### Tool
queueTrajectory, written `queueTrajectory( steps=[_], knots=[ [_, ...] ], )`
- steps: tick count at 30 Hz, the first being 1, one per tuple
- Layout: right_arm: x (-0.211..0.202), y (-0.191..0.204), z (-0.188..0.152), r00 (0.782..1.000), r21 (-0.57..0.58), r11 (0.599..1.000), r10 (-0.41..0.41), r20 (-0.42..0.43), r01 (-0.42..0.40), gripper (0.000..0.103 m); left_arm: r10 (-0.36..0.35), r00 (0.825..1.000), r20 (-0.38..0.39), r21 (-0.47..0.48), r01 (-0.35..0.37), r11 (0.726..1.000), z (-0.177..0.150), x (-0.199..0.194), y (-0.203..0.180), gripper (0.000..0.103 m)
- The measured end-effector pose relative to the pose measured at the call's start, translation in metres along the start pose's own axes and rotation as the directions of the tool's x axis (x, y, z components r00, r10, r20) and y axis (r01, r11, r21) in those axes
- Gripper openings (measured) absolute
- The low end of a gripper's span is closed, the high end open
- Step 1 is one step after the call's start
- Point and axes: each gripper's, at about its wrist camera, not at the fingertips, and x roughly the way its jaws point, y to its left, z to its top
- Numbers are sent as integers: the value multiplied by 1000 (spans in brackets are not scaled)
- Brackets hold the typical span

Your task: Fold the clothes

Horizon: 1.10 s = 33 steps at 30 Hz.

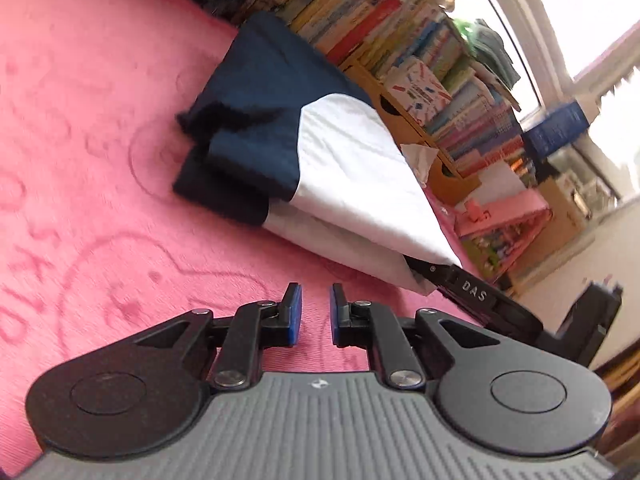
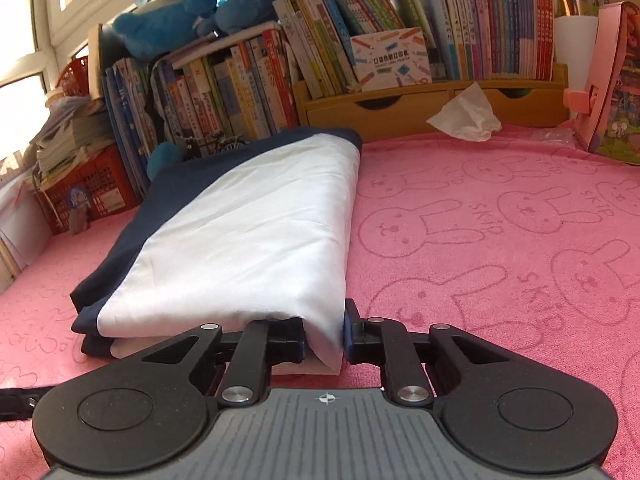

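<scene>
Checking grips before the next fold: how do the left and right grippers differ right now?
The left gripper has nothing between its blue pads; the right gripper is clamped on the white corner of the folded garment. The left sits over bare pink blanket, beside the garment; the right sits at its near edge. Both look identical.

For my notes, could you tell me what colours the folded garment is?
White with navy panels; the folded garment shows best in the right wrist view.

Right tongs (image 2: 324,334) pinching folded white-and-navy garment (image 2: 248,232), pink bunny-print blanket (image 2: 500,240)
</scene>
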Motion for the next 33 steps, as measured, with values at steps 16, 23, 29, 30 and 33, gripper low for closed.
queueTrajectory(
  steps=[16, 23, 29, 30, 33],
  knots=[
    [-18, 18, 11, 994, -176, 983, -40, 100, 57, 18, 205, 946, 249, -129, -178, 976, 17, 12, 3, 5],
    [-19, 37, -6, 989, -287, 953, -60, 135, 97, 18, 600, 612, 515, -45, -679, 732, 14, -16, -9, 3],
    [-18, 34, -9, 990, -293, 952, -55, 128, 91, 18, 48, 954, 295, -92, -22, 995, 14, -33, 19, 26],
    [-17, 34, -9, 990, -296, 951, -56, 126, 92, 18, -53, 966, 253, -119, 86, 989, 14, -27, 20, 28],
    [-16, 34, -12, 990, -304, 948, -63, 122, 98, 18, -77, 974, 213, -128, 106, 986, 20, -2, 8, 37]
  ],
)
